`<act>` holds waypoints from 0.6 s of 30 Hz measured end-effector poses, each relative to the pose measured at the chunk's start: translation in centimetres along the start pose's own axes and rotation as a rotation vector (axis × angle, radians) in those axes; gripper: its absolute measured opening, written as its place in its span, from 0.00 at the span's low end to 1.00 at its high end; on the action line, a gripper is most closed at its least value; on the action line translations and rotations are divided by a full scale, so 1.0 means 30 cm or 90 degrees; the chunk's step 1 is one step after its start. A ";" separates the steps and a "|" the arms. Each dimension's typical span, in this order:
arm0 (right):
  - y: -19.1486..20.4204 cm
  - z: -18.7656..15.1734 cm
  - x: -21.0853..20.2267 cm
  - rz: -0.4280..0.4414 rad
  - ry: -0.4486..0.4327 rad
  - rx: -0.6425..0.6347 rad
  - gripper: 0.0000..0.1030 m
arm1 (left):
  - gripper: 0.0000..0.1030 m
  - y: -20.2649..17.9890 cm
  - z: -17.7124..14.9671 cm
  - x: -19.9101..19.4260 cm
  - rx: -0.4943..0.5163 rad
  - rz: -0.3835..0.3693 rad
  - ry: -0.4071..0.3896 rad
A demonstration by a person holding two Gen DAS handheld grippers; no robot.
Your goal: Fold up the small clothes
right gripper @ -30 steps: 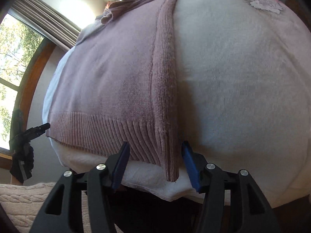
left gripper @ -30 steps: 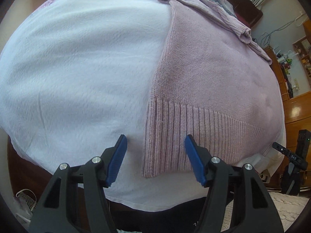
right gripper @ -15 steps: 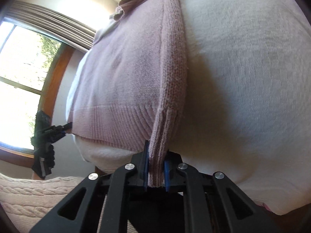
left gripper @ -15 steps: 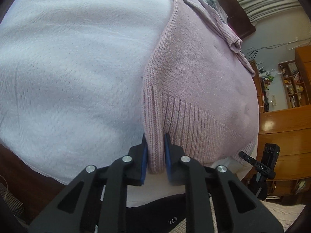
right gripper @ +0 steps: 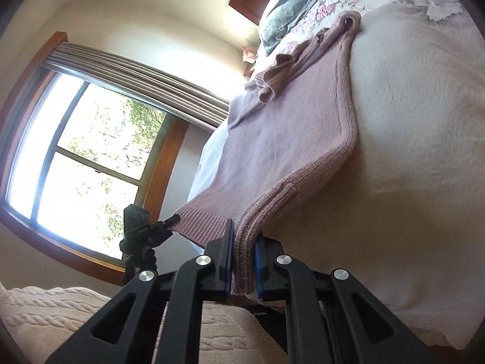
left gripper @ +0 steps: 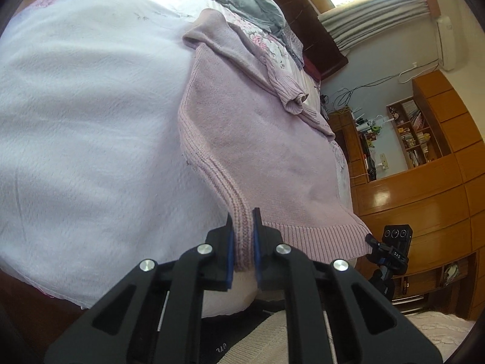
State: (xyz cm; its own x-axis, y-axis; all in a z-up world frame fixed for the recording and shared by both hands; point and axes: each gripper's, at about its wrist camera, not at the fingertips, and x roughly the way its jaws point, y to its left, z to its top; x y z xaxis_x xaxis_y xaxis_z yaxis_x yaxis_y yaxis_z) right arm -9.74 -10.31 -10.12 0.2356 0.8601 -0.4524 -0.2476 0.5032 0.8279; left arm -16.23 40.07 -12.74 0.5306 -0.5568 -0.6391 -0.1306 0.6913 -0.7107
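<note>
Gripping the ribbed hem of a pink knit sweater [left gripper: 260,139], the left gripper [left gripper: 241,242] is clenching one bottom corner between its blue pads. The left wrist view alone is showing wooden cabinets [left gripper: 424,182] and a bookshelf [left gripper: 415,133] toward 3 o'clock; the right wrist view alone is showing a sunlit window [right gripper: 75,157] at 9 o'clock with a pleated blind [right gripper: 136,75] above it. There the right gripper [right gripper: 244,261] is clamping the sweater's [right gripper: 288,139] other hem corner. The sweater is lying on a white blanket [left gripper: 85,127] covering the bed, its long axis running from the held hem at 6 o'clock up toward 12, where a sleeve [left gripper: 272,82] is lying folded across it. Grey clothing [left gripper: 242,0] is resting beyond, near the headboard [left gripper: 318,30]. Each view is catching the opposite gripper at the hem's far corner.
</note>
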 end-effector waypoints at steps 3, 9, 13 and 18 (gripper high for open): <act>0.015 0.046 -0.029 0.023 -0.022 0.004 0.11 | 0.08 0.003 0.056 -0.017 -0.003 -0.004 -0.024; 0.005 0.197 -0.041 0.058 -0.066 0.030 0.11 | 0.08 0.033 0.219 -0.010 -0.011 -0.016 -0.077; -0.042 0.337 -0.021 0.052 -0.077 0.045 0.11 | 0.08 0.051 0.349 0.050 -0.012 -0.010 -0.095; -0.153 0.496 0.063 0.030 -0.069 0.086 0.11 | 0.08 0.112 0.498 0.184 -0.037 0.015 -0.084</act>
State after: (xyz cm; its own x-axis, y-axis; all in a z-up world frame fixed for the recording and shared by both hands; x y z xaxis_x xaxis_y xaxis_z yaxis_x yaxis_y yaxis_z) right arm 5.83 -12.25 -9.84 0.3283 0.8650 -0.3794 -0.1346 0.4404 0.8877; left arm -1.22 46.20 -14.25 0.6315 -0.4730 -0.6145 -0.1910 0.6732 -0.7144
